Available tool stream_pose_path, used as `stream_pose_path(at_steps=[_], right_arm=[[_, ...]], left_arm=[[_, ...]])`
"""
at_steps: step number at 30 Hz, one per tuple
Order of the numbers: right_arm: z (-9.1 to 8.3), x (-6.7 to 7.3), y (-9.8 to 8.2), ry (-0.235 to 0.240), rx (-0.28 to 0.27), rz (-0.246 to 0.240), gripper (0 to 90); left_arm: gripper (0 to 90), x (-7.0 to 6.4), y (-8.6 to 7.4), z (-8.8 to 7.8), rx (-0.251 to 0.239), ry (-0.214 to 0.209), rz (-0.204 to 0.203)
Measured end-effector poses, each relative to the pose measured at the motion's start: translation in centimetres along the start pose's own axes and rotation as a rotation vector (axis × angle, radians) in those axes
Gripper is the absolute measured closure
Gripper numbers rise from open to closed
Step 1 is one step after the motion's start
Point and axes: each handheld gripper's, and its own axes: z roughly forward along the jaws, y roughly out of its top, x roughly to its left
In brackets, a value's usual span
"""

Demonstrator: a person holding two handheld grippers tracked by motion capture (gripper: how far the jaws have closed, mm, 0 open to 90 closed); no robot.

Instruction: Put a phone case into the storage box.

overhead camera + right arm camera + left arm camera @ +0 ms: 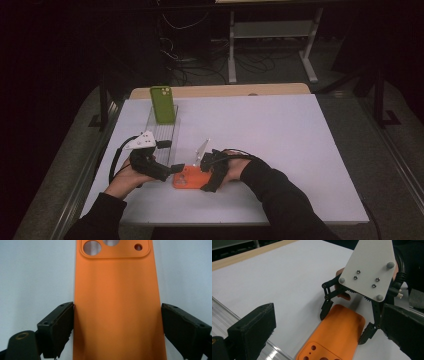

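Straddling the flat orange silicone phone case (117,305), the right gripper (117,327) has one black pad at each long edge. The left pad looks right at the edge, the right pad just beside it, so I'd call this a grip not yet made: jaws wide, case between them, no squeeze that I can see. From the left gripper view you get the same story, the right gripper (348,326) planted over the plain end of the case (337,335), away from the camera cut-outs.

Over to the left gripper (167,172): its own jaws stand well apart with nothing between them, hovering near the cut-out end of the case (190,177), probably ready to steady or take it once it lifts.

The case lies flat, back side up, on the white table (280,145), near the front edge, which suits an edge-on pinch across its width.

Further back, a clear plastic slotted rack (165,131) runs away from the person. Standing upright at its far end is a green phone case (163,104); the nearer slots look vacant. My guess is the orange one is headed there.
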Motion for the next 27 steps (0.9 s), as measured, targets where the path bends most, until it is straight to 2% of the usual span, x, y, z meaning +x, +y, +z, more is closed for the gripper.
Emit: stream_pose_path(at_steps=[8,14,21,27], right_arm=[[-0.1,0.1,0.0,-0.005,0.002,-0.01,15.3],[-0.5,0.0,-0.2,0.016,-0.001,0.001,15.5],[-2.4,-0.4,-1.0,-0.009,-0.026,0.0,15.5],[-4.1,-0.8,-2.3,-0.011,-0.03,0.007,15.5]], left_arm=[[0.1,0.0,0.0,0.0,0.003,-0.003,-0.006],[0.1,0.1,0.0,0.2,0.028,-0.013,0.008],[0.0,-0.3,0.4,1.1,0.076,-0.052,0.056],[0.0,-0.6,1.3,2.7,0.106,-0.109,0.093]])
